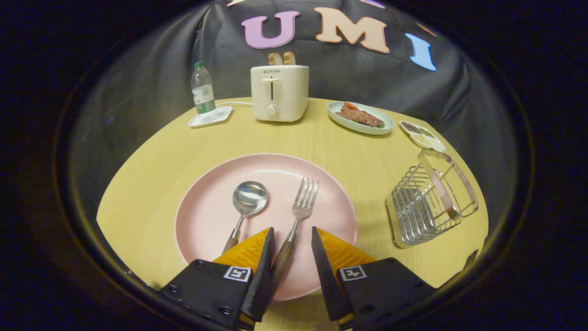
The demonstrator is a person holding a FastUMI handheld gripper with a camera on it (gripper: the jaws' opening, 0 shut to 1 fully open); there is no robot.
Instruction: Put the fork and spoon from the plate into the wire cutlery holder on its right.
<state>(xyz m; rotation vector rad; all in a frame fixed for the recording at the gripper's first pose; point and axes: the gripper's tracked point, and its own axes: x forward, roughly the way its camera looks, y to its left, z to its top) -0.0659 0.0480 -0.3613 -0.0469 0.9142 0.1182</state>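
— Where is the fork [297,216] lying?
— On the pink plate [216,216], its wooden handle sitting between the fingers; the gripper [293,241] is standing open, not touching it.
— And the spoon [245,208]?
— Lying just left of the left finger; the wire cutlery holder [429,204] is standing beyond the right finger.

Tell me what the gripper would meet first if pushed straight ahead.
Likely the wood-handled metal fork on the pink round plate: its handle lies between the open gripper fingers. Height above it is unclear.
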